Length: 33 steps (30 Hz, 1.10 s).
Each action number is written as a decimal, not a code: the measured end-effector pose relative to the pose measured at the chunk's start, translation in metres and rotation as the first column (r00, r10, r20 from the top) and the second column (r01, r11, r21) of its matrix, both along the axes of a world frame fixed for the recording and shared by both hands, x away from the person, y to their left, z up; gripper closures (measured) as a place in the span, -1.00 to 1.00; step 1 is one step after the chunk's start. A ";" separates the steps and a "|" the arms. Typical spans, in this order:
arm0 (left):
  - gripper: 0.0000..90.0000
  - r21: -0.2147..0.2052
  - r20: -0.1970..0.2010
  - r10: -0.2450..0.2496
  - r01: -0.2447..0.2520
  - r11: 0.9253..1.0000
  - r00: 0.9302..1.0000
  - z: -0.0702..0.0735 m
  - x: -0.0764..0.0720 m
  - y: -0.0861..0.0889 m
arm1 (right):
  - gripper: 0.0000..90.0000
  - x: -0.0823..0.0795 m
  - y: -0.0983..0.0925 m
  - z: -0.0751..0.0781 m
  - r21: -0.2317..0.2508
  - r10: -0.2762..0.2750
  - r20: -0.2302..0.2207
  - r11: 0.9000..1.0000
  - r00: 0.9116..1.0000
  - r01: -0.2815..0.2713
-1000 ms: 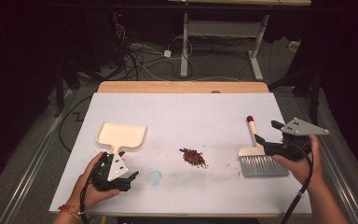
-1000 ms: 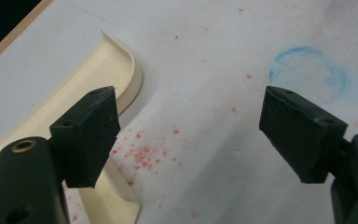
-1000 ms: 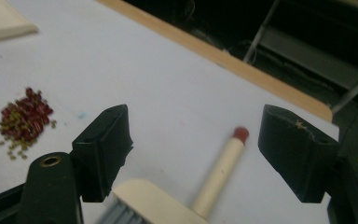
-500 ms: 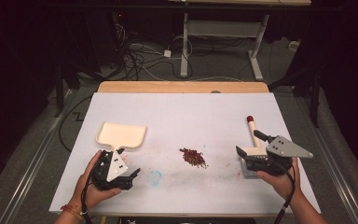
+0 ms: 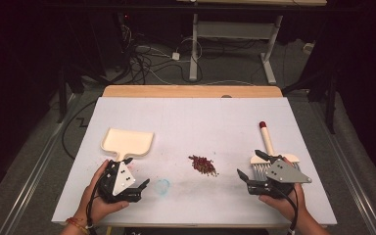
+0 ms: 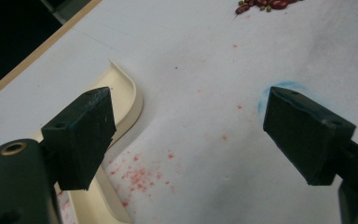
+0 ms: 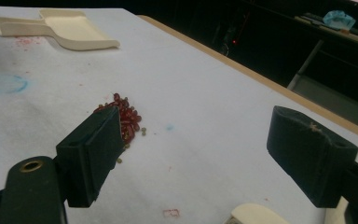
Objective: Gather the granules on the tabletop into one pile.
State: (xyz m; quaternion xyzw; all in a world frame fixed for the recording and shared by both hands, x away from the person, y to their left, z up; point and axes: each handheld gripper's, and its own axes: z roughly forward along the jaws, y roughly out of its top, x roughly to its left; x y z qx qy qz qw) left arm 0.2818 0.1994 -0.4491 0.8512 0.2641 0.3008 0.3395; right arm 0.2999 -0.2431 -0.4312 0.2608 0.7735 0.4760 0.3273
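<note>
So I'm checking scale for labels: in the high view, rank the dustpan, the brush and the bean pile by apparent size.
1. dustpan, largest.
2. brush, somewhat smaller, its bristle end partly hidden behind the right gripper.
3. bean pile, clearly smallest.

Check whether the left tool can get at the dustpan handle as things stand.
Probably yes. The left tool is open, and the dustpan lies just beyond it with its handle toward the hand; nothing sits between them on the table.

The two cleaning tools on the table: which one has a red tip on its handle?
The brush, beside the right claw. The cream dustpan by the left claw is one colour throughout.
</note>
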 end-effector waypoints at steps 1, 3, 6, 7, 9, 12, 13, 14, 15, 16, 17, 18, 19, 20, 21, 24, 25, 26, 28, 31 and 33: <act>-0.64 -0.003 0.000 0.000 0.000 1.000 1.000 0.000 0.000 0.001 | -0.59 -0.001 0.001 0.000 -0.007 -0.003 0.004 1.000 1.000 0.003; -0.64 -0.011 0.004 0.000 0.000 1.000 1.000 0.001 0.000 0.001 | -0.59 -0.002 0.002 0.001 -0.009 -0.003 0.016 1.000 1.000 0.004; -0.64 -0.012 0.007 -0.002 0.002 1.000 1.000 0.002 0.000 0.001 | -0.59 -0.001 0.004 0.000 -0.017 -0.001 0.019 1.000 1.000 0.001; -0.64 -0.015 0.005 -0.001 0.001 1.000 1.000 0.002 0.000 0.001 | -0.58 -0.001 0.005 0.000 -0.030 -0.002 0.027 1.000 1.000 0.003; -0.64 -0.013 0.002 0.000 0.000 1.000 1.000 0.001 0.001 0.001 | -0.58 -0.001 0.005 -0.001 -0.047 0.000 0.030 0.999 1.000 0.002; -0.64 -0.013 0.001 -0.003 0.003 1.000 1.000 0.001 0.001 0.001 | -0.58 0.001 0.004 -0.002 -0.046 -0.008 0.031 0.999 0.999 0.009; -0.64 -0.013 0.002 -0.003 0.003 1.000 1.000 0.002 0.000 0.001 | -0.58 0.001 0.003 -0.002 -0.046 -0.008 0.029 0.999 1.000 0.009; -0.64 -0.012 0.003 -0.003 0.003 1.000 1.000 0.002 0.000 0.000 | -0.58 0.001 0.003 -0.002 -0.051 -0.012 0.031 0.999 0.999 0.013; -0.64 -0.013 0.004 -0.003 0.003 1.000 1.000 0.002 0.000 0.000 | -0.58 0.001 0.003 -0.001 -0.053 -0.013 0.035 0.998 0.999 0.015; -0.64 -0.015 0.003 -0.004 0.004 1.000 1.000 0.002 0.000 0.001 | -0.58 0.001 0.002 -0.001 -0.049 -0.009 0.036 0.999 0.999 0.011; -0.64 -0.015 0.004 -0.004 0.004 1.000 1.000 0.002 0.000 0.001 | -0.58 0.001 0.002 0.000 -0.051 -0.009 0.039 0.999 0.999 0.011; -0.64 -0.015 0.005 -0.003 0.003 1.000 1.000 0.002 0.000 0.001 | -0.57 0.001 0.002 0.000 -0.056 -0.014 0.045 0.998 0.999 0.017; -0.64 -0.016 0.005 -0.003 0.003 1.000 1.000 0.002 0.000 0.001 | -0.57 0.001 0.001 0.001 -0.055 -0.018 0.050 0.998 0.999 0.021; -0.64 -0.017 0.003 -0.002 0.002 1.000 1.000 0.002 0.000 0.001 | -0.57 0.001 0.001 0.001 -0.051 -0.018 0.051 0.998 0.999 0.021; -0.64 -0.017 0.003 -0.001 0.001 1.000 1.000 0.002 0.000 0.002 | -0.57 0.001 0.000 0.002 -0.051 -0.021 0.053 0.998 0.998 0.024; -0.64 -0.018 -0.002 0.000 0.000 1.000 1.000 0.001 0.001 0.002 | -0.57 0.001 -0.001 0.004 -0.049 -0.025 0.060 0.998 0.998 0.028; -0.64 -0.018 -0.003 0.002 -0.002 1.000 1.000 0.001 0.002 0.002 | -0.57 0.001 -0.002 0.004 -0.047 -0.029 0.063 0.998 0.998 0.032; -0.64 -0.021 -0.003 0.002 -0.002 1.000 1.000 0.001 0.003 0.001 | -0.57 0.001 -0.003 0.004 -0.046 -0.030 0.066 0.998 0.997 0.033; -0.64 -0.024 -0.007 0.003 -0.003 1.000 1.000 0.001 0.004 0.001 | -0.57 0.002 -0.004 0.005 -0.049 -0.031 0.069 0.998 0.997 0.034; -0.64 -0.025 -0.008 0.005 -0.005 1.000 1.000 0.001 0.005 0.001 | -0.57 0.004 -0.006 0.005 -0.039 -0.028 0.062 0.999 0.998 0.030; -0.64 -0.026 -0.009 0.007 -0.007 1.000 1.000 0.001 0.006 0.002 | -0.57 0.005 -0.007 0.004 -0.041 -0.028 0.058 0.999 0.998 0.031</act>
